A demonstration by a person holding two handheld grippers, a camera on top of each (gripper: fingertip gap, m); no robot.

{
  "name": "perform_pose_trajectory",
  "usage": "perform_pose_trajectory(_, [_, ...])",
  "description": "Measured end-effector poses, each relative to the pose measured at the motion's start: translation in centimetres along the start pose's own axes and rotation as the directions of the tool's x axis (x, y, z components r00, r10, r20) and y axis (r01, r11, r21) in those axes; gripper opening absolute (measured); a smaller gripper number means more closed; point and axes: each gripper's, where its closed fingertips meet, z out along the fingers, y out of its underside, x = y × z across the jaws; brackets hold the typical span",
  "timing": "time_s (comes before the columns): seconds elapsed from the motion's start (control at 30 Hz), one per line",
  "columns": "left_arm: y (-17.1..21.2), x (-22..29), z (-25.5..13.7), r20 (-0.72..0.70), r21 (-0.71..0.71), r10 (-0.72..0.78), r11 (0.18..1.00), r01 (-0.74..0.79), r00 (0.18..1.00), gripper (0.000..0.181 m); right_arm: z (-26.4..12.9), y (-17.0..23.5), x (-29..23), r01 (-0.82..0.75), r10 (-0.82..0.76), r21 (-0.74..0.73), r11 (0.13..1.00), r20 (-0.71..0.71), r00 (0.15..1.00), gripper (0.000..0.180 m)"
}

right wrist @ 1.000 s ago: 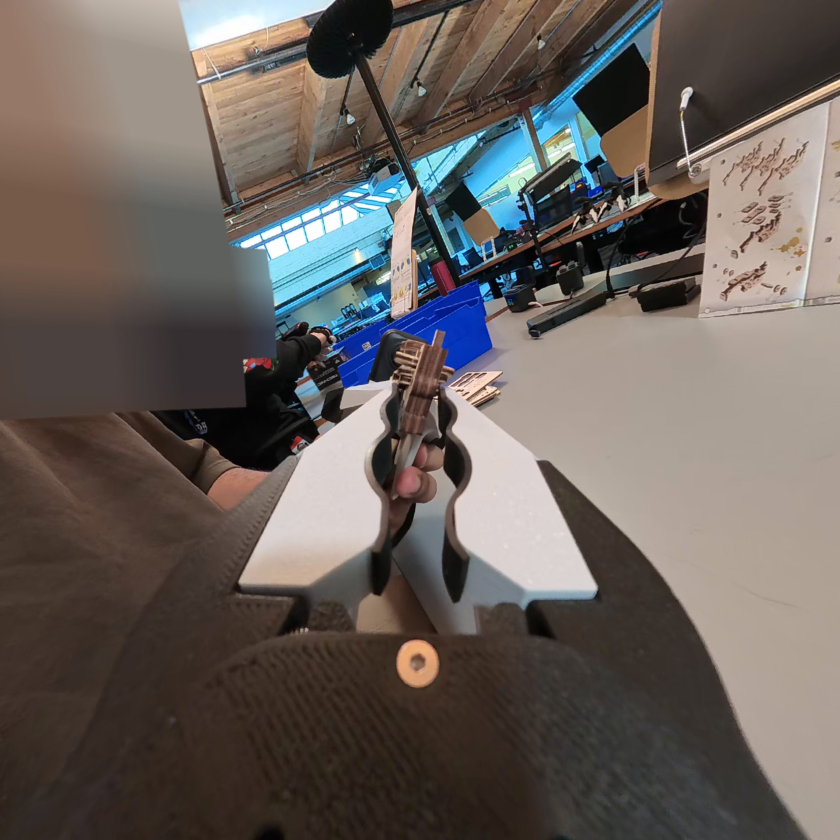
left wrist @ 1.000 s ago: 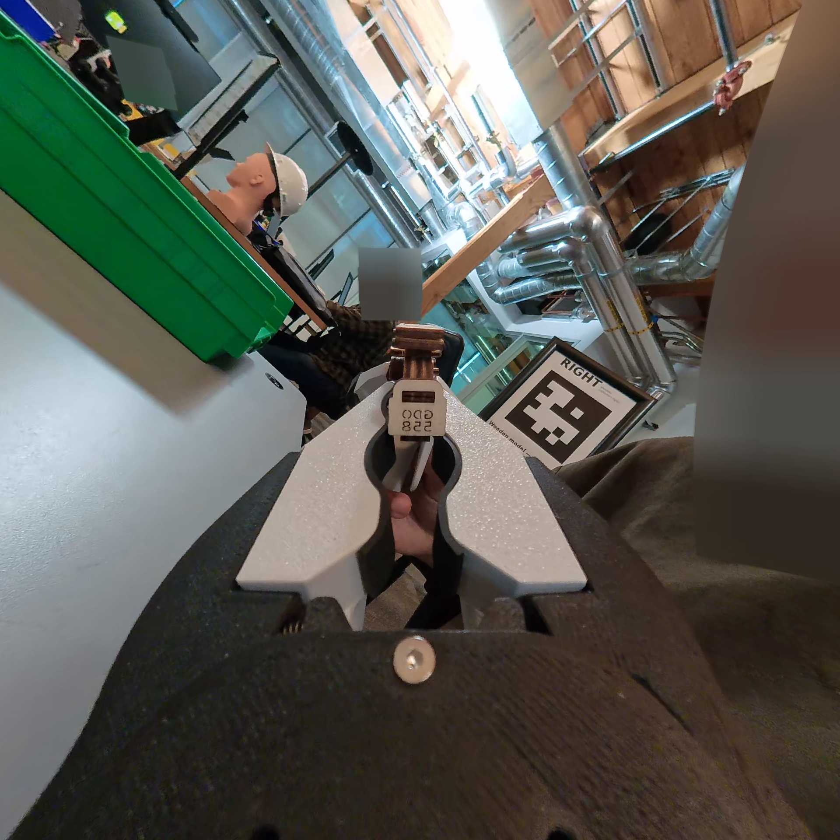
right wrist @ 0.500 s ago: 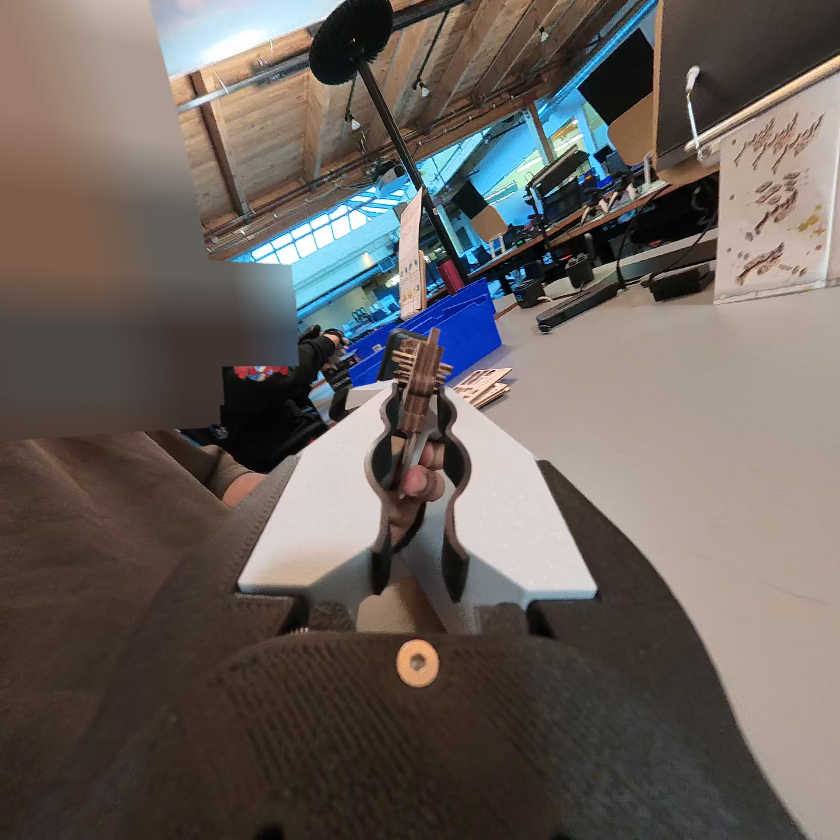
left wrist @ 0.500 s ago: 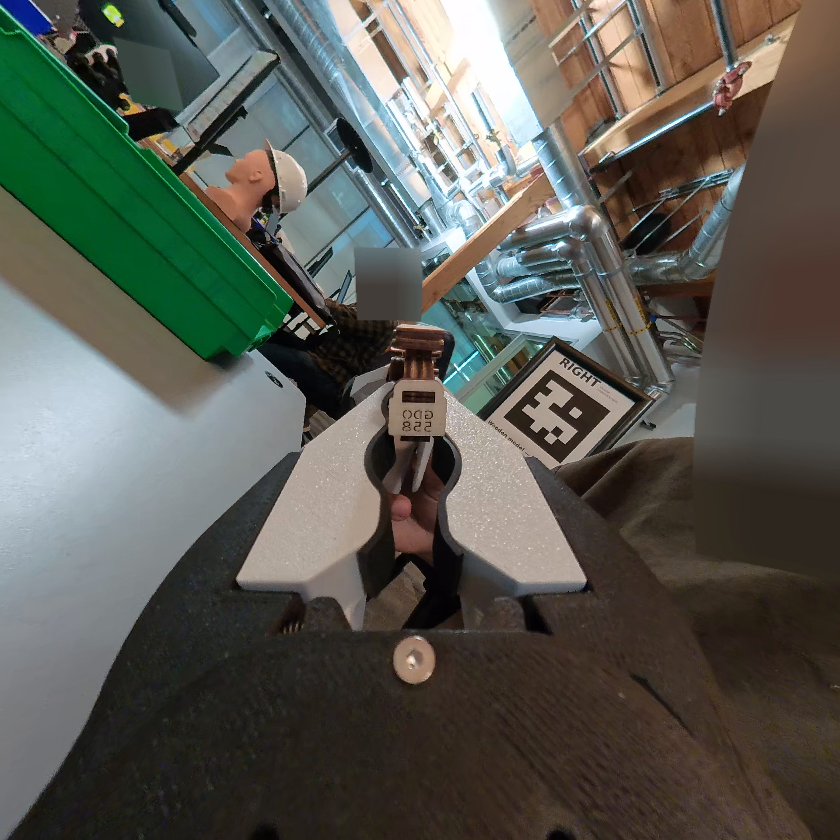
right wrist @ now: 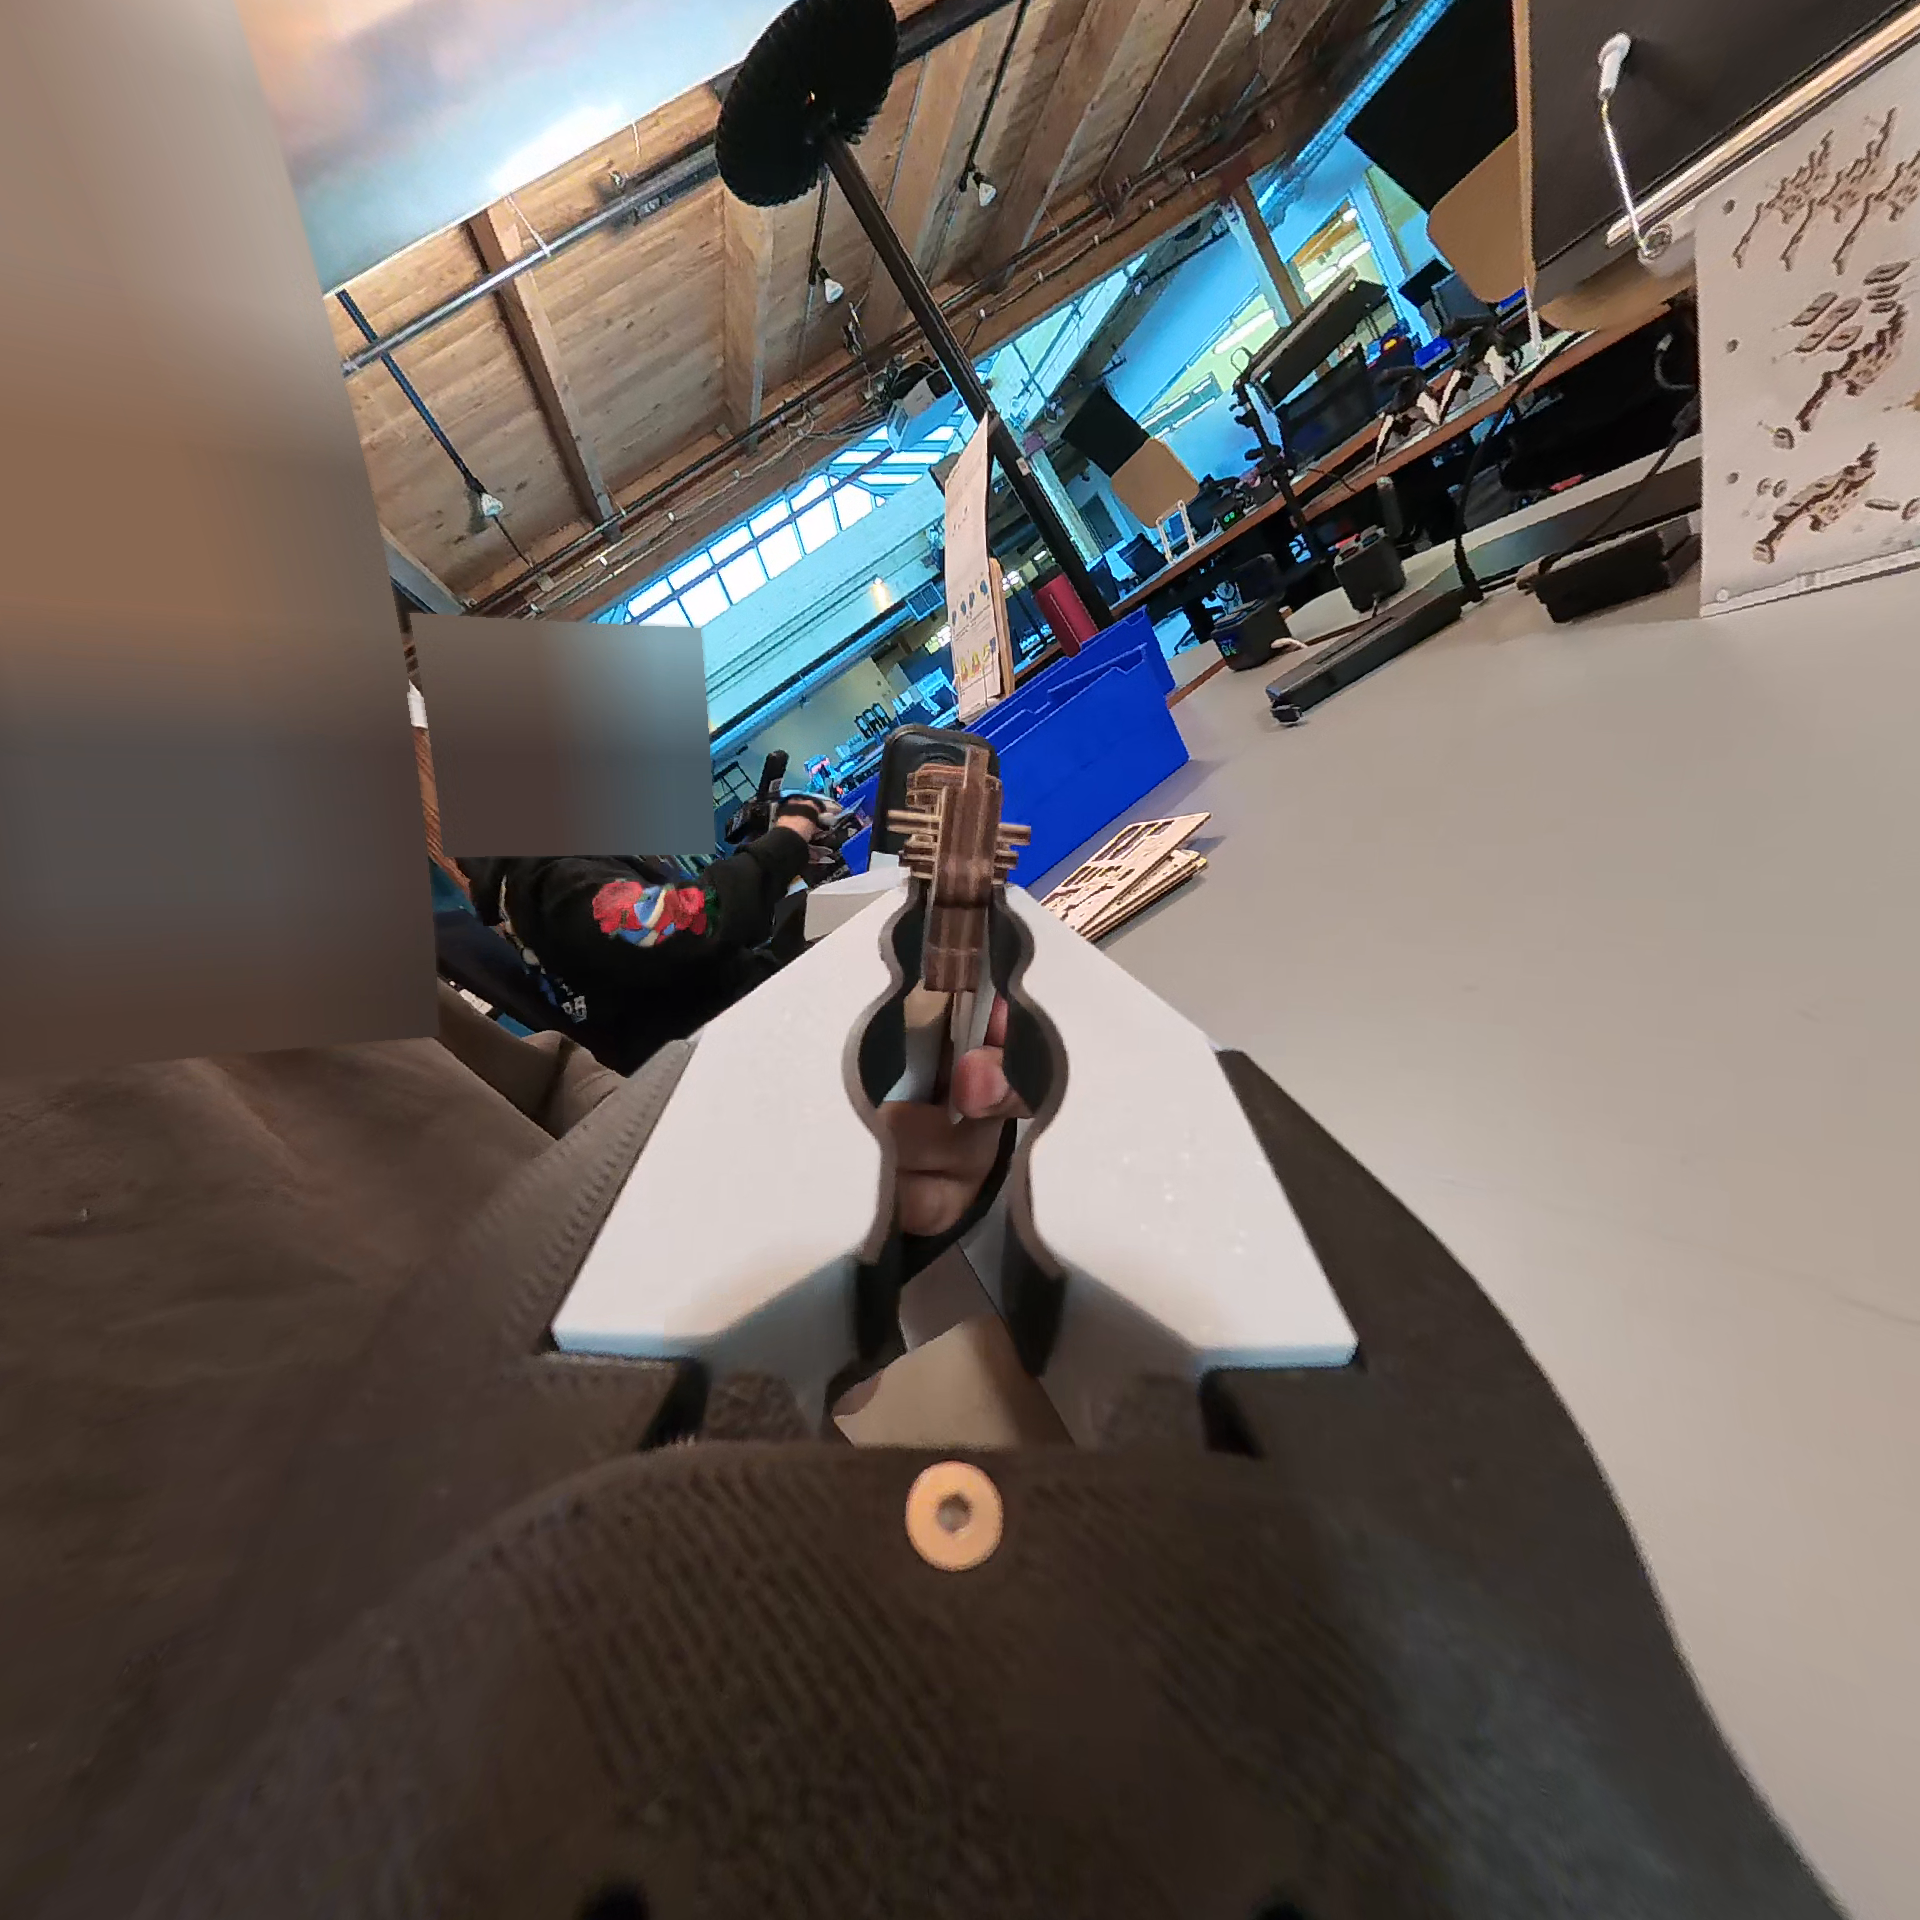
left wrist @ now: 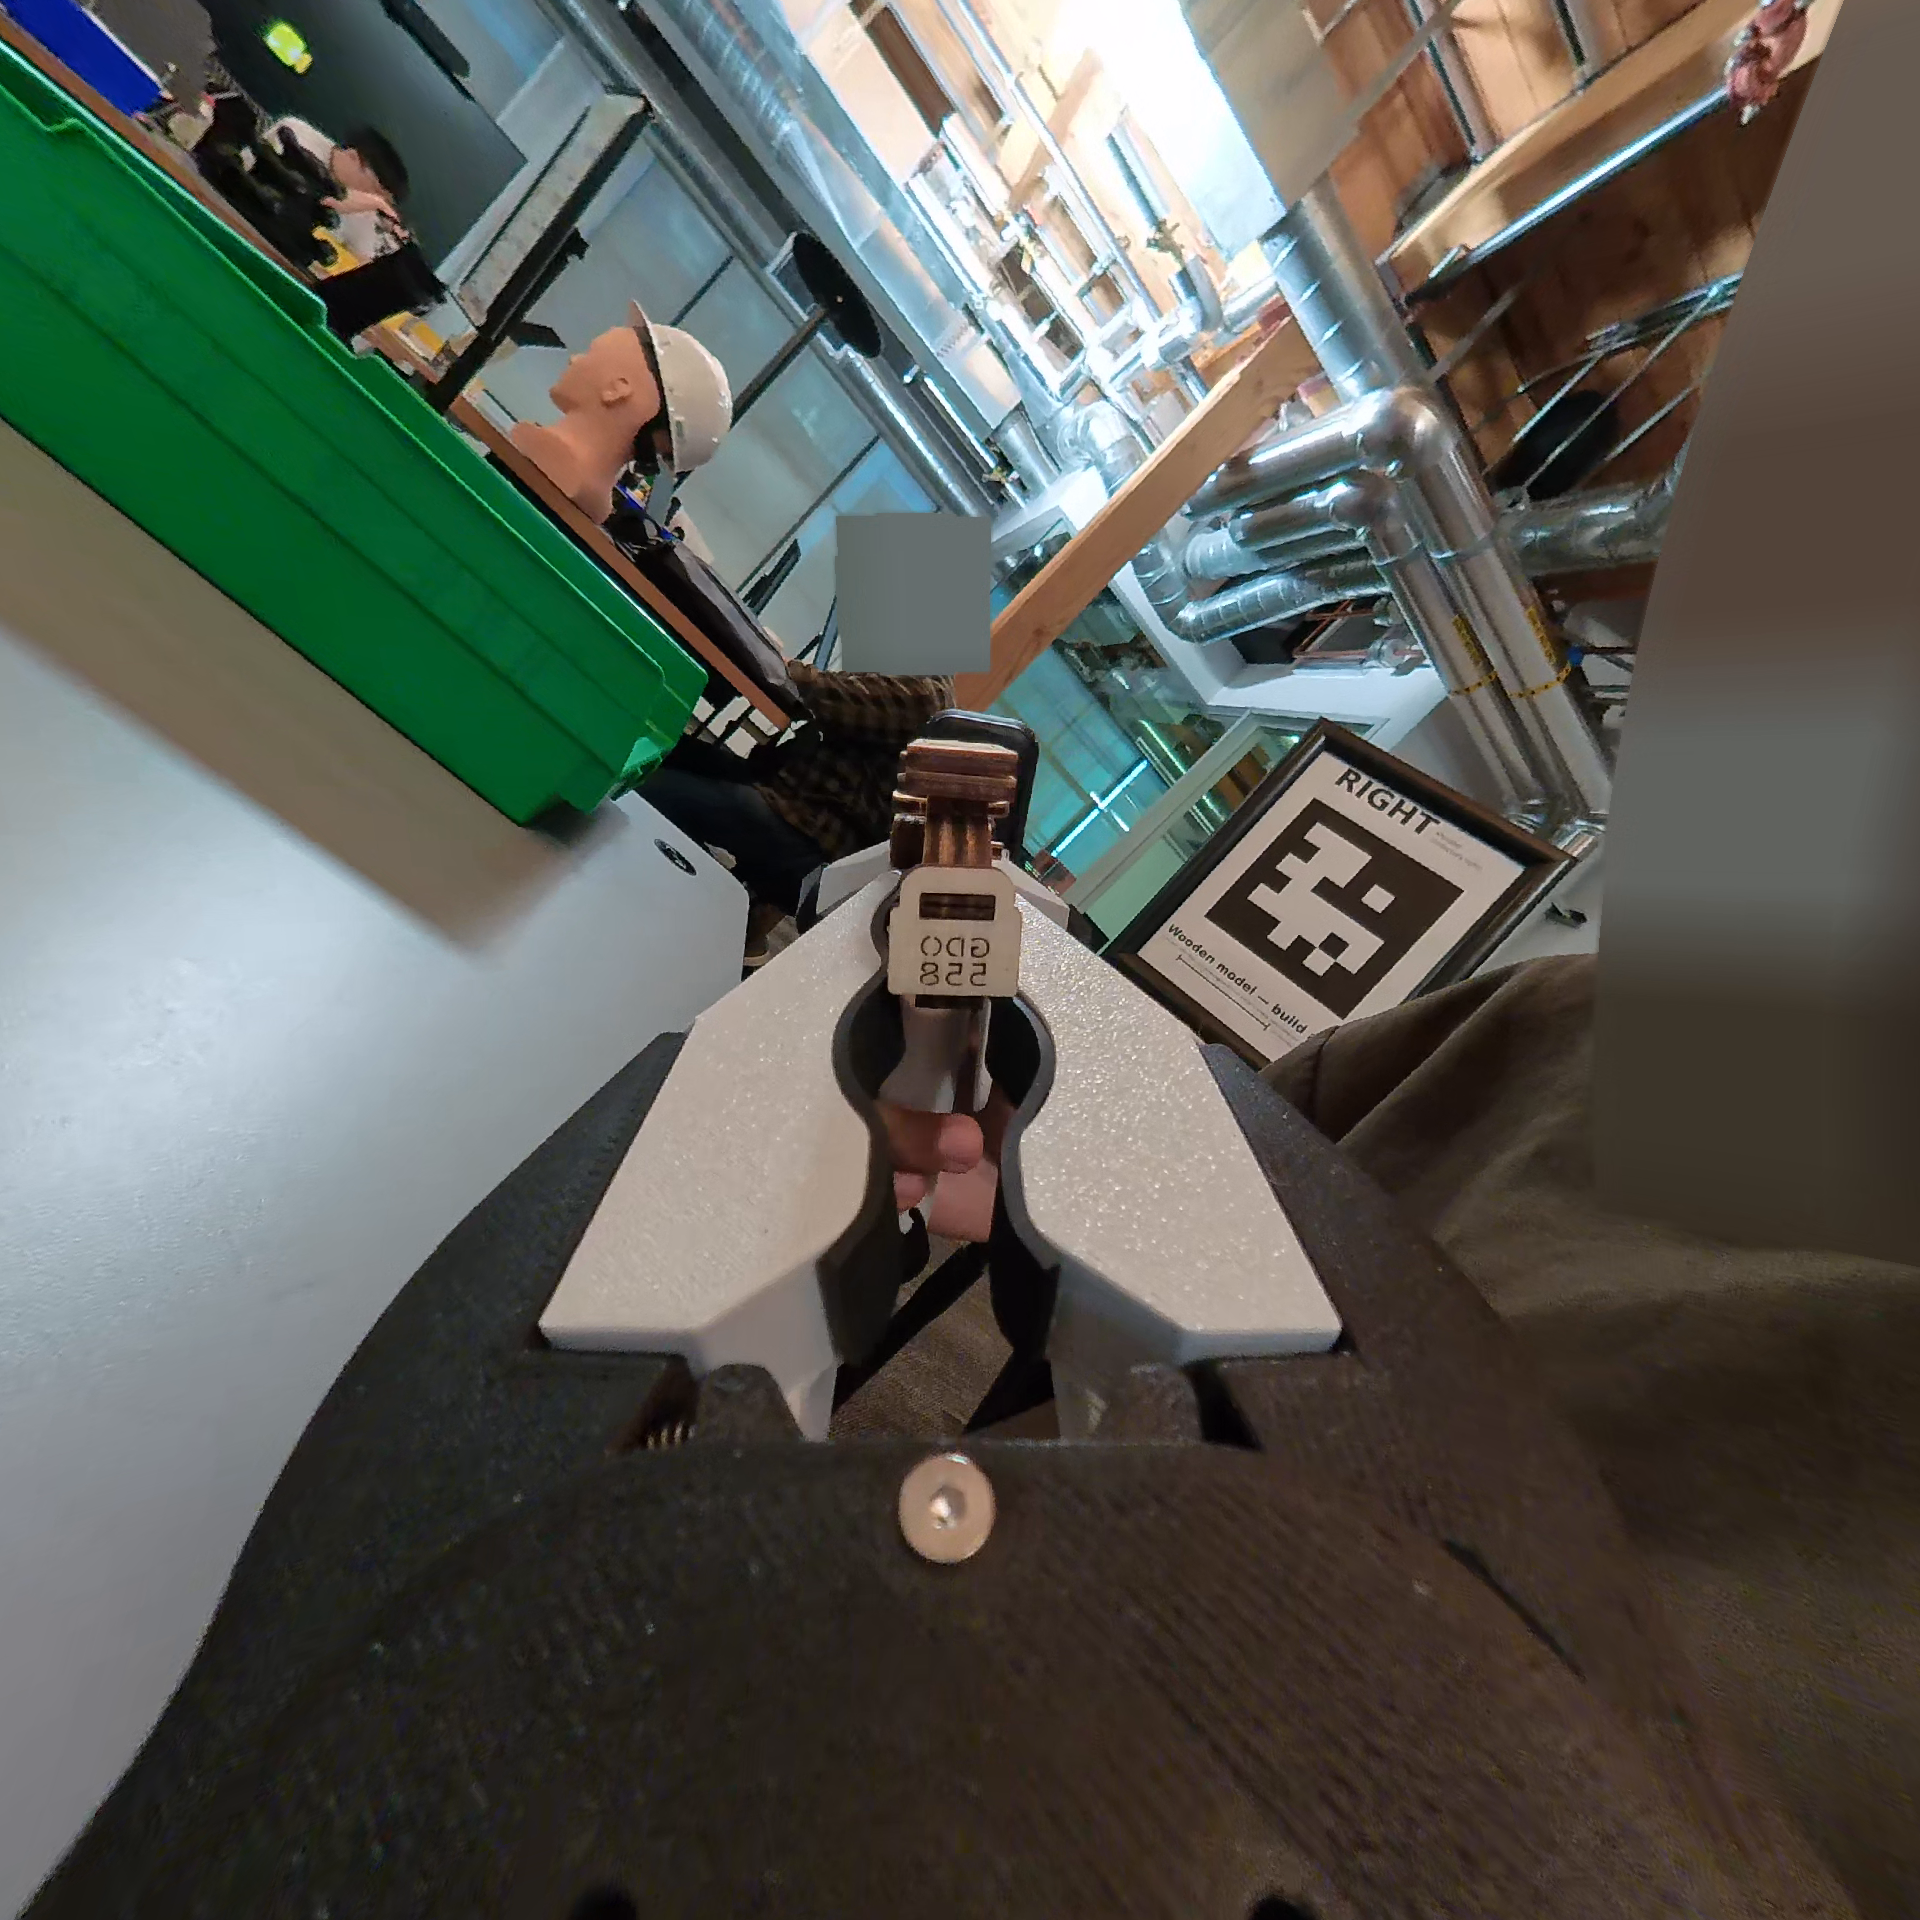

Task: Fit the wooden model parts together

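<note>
I hold one small wooden model assembly between both grippers, lifted off the table and close to the person's body. In the left wrist view my left gripper (left wrist: 951, 925) is shut on it: a pale engraved wooden plate (left wrist: 952, 951) with brown layered pieces (left wrist: 951, 805) sticking up past the tips. In the right wrist view my right gripper (right wrist: 956, 925) is shut on the same brown layered assembly (right wrist: 956, 862), seen edge-on with small cross tabs. The grippers face each other, and each shows just behind the part in the other's view. A fingertip shows behind the jaws.
Grey table (left wrist: 187, 1091) with a green bin (left wrist: 312, 468) at the left and a framed marker sign (left wrist: 1340, 904) standing to the right. In the right wrist view there are a blue bin (right wrist: 1070, 748), stacked wooden sheets (right wrist: 1132, 873), a parts board (right wrist: 1818, 364) and black power units (right wrist: 1361, 634). People sit beyond the table. Both grippers' tips are close together, under 4 cm apart.
Both grippers have shifted and tilted slightly together, so the background has slid a little. The wooden assembly has stayed clamped in both.
</note>
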Motion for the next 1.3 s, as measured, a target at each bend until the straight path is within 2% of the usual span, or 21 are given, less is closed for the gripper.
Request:
perform_pose_trajectory(0.3, [0.0,0.2,0.0,-0.01,-0.002,0.006,1.0,-0.007,1.0,0.006,0.0,-0.1,-0.3,0.01,-0.01,-0.005,1.0,-0.002,1.0,0.011])
perform_pose_trajectory(0.47, [-0.2,1.6,0.0,-0.069,0.002,0.081,0.997,-0.081,0.994,0.006,0.2,-0.4,-1.3,0.042,-0.043,0.016,0.999,0.059,0.997,0.011])
perform_pose_trajectory(0.73, [0.2,5.5,-0.6,-0.24,-0.002,0.264,0.962,-0.273,0.934,0.006,0.5,-0.4,-4.8,0.275,-0.279,0.049,0.96,0.184,0.942,0.011])
perform_pose_trajectory(0.87, [0.8,7.7,-1.1,-0.366,-0.008,0.275,0.954,-0.299,0.889,0.008,0.5,-0.1,-7.9,0.409,-0.415,0.075,0.909,0.248,0.876,0.014])
perform_pose_trajectory(1.0, [1.1,8.7,-1.5,-0.423,-0.014,0.279,0.949,-0.314,0.862,0.008,0.4,0.3,-9.3,0.528,-0.533,0.092,0.844,0.254,0.807,0.016])
perform_pose_trajectory(1.23, [1.3,9.3,-1.9,-0.469,-0.032,0.273,0.945,-0.325,0.84,0.008,0.5,0.7,-10.2,0.576,-0.583,0.109,0.81,0.259,0.77,0.019])
perform_pose_trajectory(1.3, [1.5,9.5,-2.0,-0.48,-0.039,0.271,0.944,-0.329,0.834,0.008,0.6,0.7,-10.2,0.565,-0.572,0.109,0.818,0.26,0.778,0.027])
